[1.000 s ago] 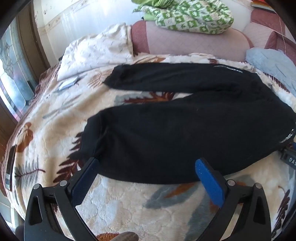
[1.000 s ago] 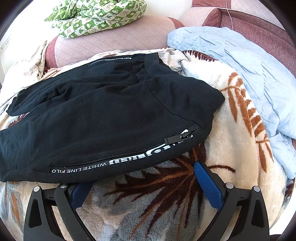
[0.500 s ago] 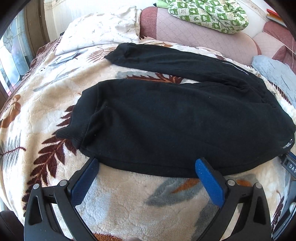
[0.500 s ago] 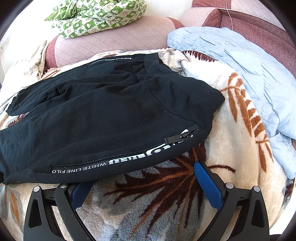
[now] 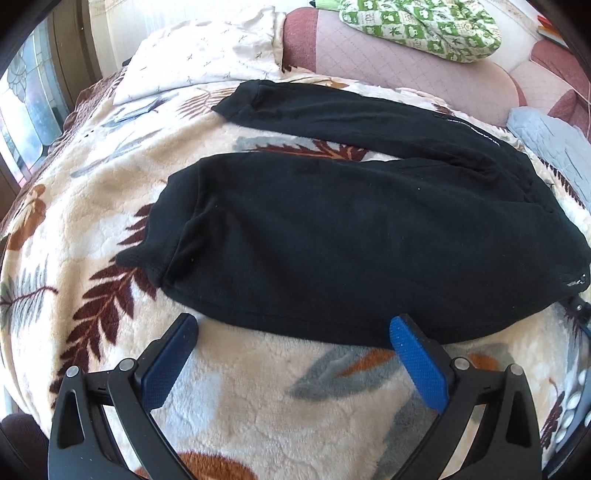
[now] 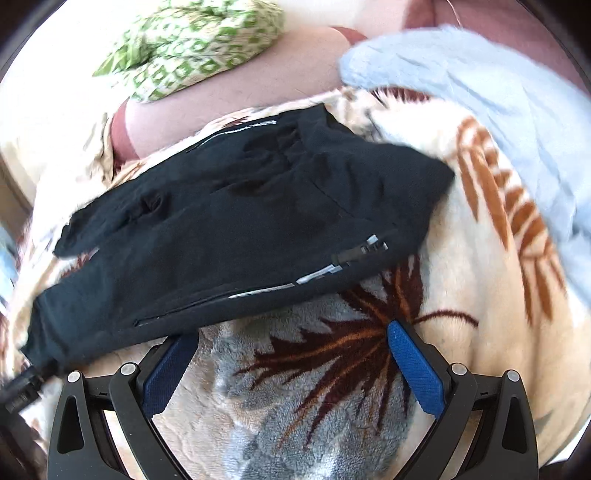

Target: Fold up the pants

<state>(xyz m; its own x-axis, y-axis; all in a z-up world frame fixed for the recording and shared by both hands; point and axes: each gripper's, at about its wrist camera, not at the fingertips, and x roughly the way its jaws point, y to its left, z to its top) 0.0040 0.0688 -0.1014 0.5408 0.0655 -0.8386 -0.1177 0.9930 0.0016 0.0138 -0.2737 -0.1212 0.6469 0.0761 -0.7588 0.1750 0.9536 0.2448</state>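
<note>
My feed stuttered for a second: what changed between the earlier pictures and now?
The left tool swung left along the near leg of the black pants, bringing the cuff end into fuller view. The right tool has just started moving; its view is blurred and tilted. Both remain open and hold nothing, and the pants lie spread on the leaf-print blanket as before.

a cream plush blanket printed with brown, rust and grey leaves [image 5: 258, 406] is spread over the bed. a white pillow with small sprig marks [image 5: 207, 55] is laid at the far left corner. a pink quilted headboard cushion [image 5: 388, 62] is seen behind, and a green-and-white patterned bundle of cloth [image 5: 421, 26] is heaped on it. a pale blue quilted cover [image 6: 517, 122] is bunched at the right, partly over the blanket.
</note>
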